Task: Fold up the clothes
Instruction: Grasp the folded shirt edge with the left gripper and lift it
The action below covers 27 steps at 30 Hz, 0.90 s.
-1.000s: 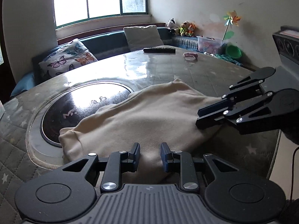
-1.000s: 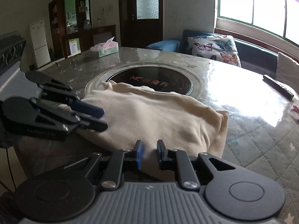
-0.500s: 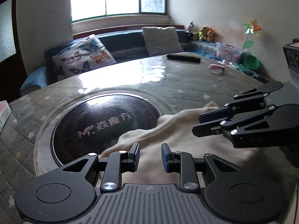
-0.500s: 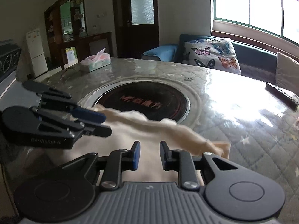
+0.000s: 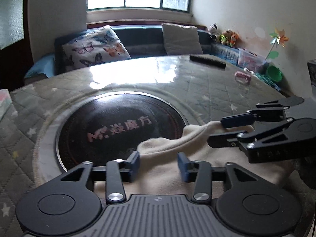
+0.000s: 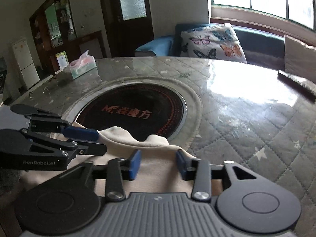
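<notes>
Two grippers of mine hung side by side over the round quilted table [image 5: 207,90], whose dark glass hob [image 5: 118,128] lay just ahead of them, and the cream garment [image 5: 167,169] was bunched directly beneath both, its far edge lapping the hob's rim. My left gripper [image 5: 159,163] and right gripper [image 6: 158,163] each had jaws opening, cloth lying between the blue pads but not pinched. Farther ahead of the right gripper sat a tissue box [image 6: 83,67].
</notes>
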Available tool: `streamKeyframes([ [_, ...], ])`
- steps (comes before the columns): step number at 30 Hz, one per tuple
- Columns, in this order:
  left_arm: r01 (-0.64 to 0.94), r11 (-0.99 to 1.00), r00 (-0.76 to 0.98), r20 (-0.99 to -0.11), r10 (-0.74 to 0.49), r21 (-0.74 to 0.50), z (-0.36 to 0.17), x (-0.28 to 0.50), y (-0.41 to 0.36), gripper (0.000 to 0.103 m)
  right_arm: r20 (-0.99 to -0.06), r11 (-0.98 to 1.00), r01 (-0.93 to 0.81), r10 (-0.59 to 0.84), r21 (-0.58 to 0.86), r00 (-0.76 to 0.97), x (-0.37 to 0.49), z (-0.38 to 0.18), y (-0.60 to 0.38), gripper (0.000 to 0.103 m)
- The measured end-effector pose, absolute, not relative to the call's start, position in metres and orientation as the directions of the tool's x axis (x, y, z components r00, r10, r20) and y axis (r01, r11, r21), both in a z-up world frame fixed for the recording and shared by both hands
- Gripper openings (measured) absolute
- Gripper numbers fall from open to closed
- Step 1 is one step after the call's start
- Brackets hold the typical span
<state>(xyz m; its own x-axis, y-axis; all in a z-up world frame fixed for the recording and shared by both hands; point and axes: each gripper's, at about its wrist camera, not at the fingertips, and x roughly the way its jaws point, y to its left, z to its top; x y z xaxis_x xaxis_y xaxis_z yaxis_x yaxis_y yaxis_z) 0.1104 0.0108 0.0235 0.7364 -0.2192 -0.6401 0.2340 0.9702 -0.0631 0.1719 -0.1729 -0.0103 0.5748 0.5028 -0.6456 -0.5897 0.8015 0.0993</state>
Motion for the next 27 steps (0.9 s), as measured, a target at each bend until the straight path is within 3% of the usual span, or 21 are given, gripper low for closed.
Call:
streamKeyframes([
  [4, 0.19, 0.98, 0.767, -0.613, -0.187, -0.061, 0.033, 0.098, 0.024, 0.064, -0.623, 0.796, -0.6, 0.506, 0.073, 0.596, 0.16, -0.004, -0.171, 0.061],
  [9, 0.151, 0.988, 0.802, -0.579, -0.148, -0.043, 0.045, 0.079, 0.041, 0.098, -0.607, 0.779, -0.626, 0.514, 0.035, 0.606, 0.141, 0.001, -0.167, 0.076],
  [11, 0.142, 0.989, 0.813, -0.564, -0.144, -0.048, 0.048, 0.071, 0.046, 0.103, -0.599, 0.768, -0.64, 0.519, 0.015, 0.61, 0.132, 0.003, -0.163, 0.082],
  [17, 0.098, 0.992, 0.82, -0.559, -0.126, -0.079, 0.052, 0.056, 0.064, 0.103, -0.588, 0.717, -0.696, 0.552, -0.028, 0.592, 0.103, 0.008, -0.146, 0.092],
  [27, -0.061, 0.985, 0.804, -0.593, -0.047, -0.161, 0.043, 0.032, 0.094, 0.103, -0.598, 0.542, -0.827, 0.617, -0.15, 0.512, 0.048, 0.003, -0.093, 0.091],
])
